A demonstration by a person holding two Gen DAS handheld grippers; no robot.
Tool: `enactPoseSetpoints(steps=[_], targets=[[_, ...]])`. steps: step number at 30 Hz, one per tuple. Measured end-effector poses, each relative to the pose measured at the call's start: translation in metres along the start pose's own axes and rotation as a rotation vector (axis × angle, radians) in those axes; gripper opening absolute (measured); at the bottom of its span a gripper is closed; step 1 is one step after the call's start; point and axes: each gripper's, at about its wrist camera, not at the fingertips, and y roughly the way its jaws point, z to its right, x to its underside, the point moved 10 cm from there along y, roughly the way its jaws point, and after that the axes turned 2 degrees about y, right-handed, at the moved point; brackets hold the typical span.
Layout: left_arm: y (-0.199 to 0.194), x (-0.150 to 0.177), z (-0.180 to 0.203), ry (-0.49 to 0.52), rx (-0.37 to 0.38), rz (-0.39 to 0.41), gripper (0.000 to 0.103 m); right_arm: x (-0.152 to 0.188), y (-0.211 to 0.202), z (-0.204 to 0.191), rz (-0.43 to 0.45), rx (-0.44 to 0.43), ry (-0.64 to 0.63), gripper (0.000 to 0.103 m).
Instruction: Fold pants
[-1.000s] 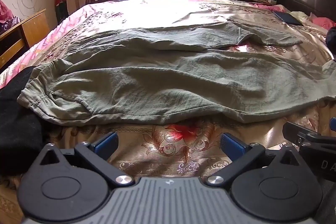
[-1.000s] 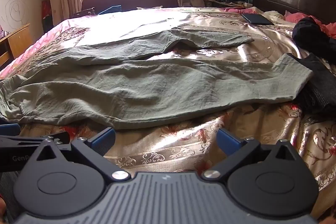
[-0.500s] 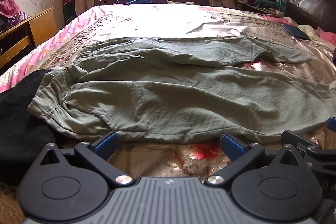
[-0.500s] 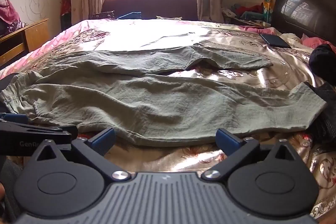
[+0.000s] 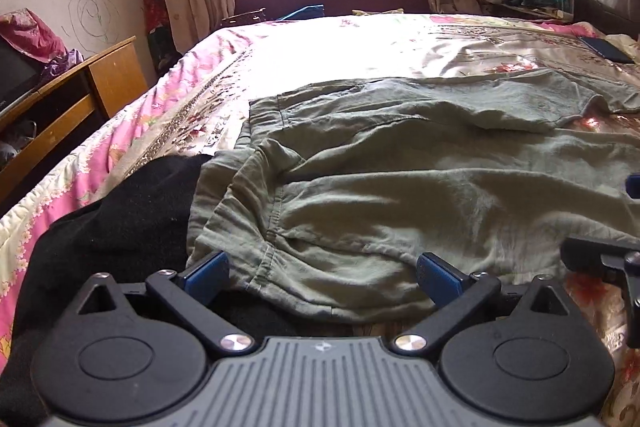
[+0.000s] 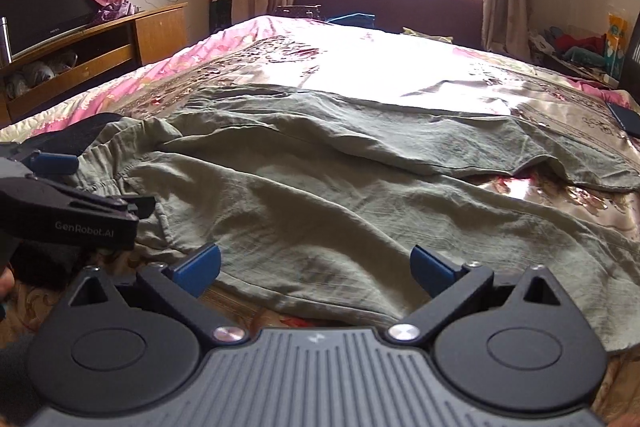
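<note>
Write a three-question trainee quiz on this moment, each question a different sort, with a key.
1. True or false: the left gripper is shut on the pants.
2. Multiple choice: what lies against the waistband end of the pants? A) a black garment B) a pillow C) a towel
3. Fill in: both grippers, left and right, sit at the near ___ of the pants, jaws wide apart.

Key: 1 false, its jaws are open with the cloth between them; 2 A; 3 edge.
</note>
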Motion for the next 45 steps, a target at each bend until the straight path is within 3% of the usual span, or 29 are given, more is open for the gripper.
enactPoseSetpoints(steps=[2, 7, 9, 12, 16, 22, 25, 28, 31, 33, 34, 36, 38, 41, 44, 45], targets=[[0.001, 0.011, 0.005, 0.03, 0.036, -0.016, 0.103, -0.001, 0.005, -0.015, -0.002, -0.02, -0.019, 0.1], [0.01, 0.035, -0.016, 0.141, -0.124, -0.039, 0.103, 0.007, 0.023, -0.037, -0.06, -0.017, -0.056, 0.1], [0.011, 0.041, -0.035, 0.118, -0.185, -0.061, 0.103, 0.007, 0.023, -0.041, -0.065, -0.014, -0.07, 0.1], [0.011, 0.045, -0.052, 0.056, -0.177, -0.075, 0.103, 0.008, 0.025, -0.042, -0.071, 0.001, -0.08, 0.1], [0.004, 0.049, -0.074, 0.006, -0.222, -0.081, 0.103, 0.004, 0.026, -0.038, -0.067, 0.006, -0.055, 0.1], [-0.019, 0.064, -0.121, -0.024, -0.343, -0.15, 0.103, 0.004, 0.03, -0.034, -0.062, -0.032, -0.062, 0.1], [-0.038, 0.054, -0.11, -0.05, -0.266, -0.129, 0.103, 0.004, 0.031, -0.044, -0.062, -0.085, -0.1, 0.1], [-0.055, 0.022, -0.083, -0.042, -0.162, -0.007, 0.103, 0.007, 0.036, -0.057, -0.062, -0.115, -0.163, 0.1], [-0.038, -0.005, -0.062, 0.013, -0.087, 0.049, 0.103, 0.01, 0.04, -0.06, -0.087, -0.129, -0.176, 0.095], [-0.01, -0.008, -0.052, 0.047, -0.054, 0.011, 0.102, 0.01, 0.041, -0.058, -0.095, -0.129, -0.177, 0.094], [0.007, -0.006, -0.048, 0.066, -0.046, -0.033, 0.098, 0.01, 0.04, -0.057, -0.094, -0.121, -0.181, 0.094], [0.031, 0.005, -0.046, 0.099, -0.049, -0.112, 0.067, 0.011, 0.04, -0.056, -0.094, -0.121, -0.191, 0.094], [0.036, 0.01, -0.048, 0.108, -0.039, -0.126, 0.06, 0.015, 0.041, -0.058, -0.102, -0.133, -0.207, 0.092], [0.03, 0.013, -0.059, 0.072, -0.025, -0.147, 0.04, 0.025, 0.05, -0.066, -0.137, -0.161, -0.249, 0.079], [0.025, 0.024, -0.073, -0.029, 0.033, -0.17, 0.037, 0.029, 0.061, -0.07, -0.157, -0.147, -0.275, 0.07], [0.024, 0.026, -0.075, -0.048, 0.037, -0.178, 0.036, 0.029, 0.061, -0.071, -0.153, -0.146, -0.286, 0.062]])
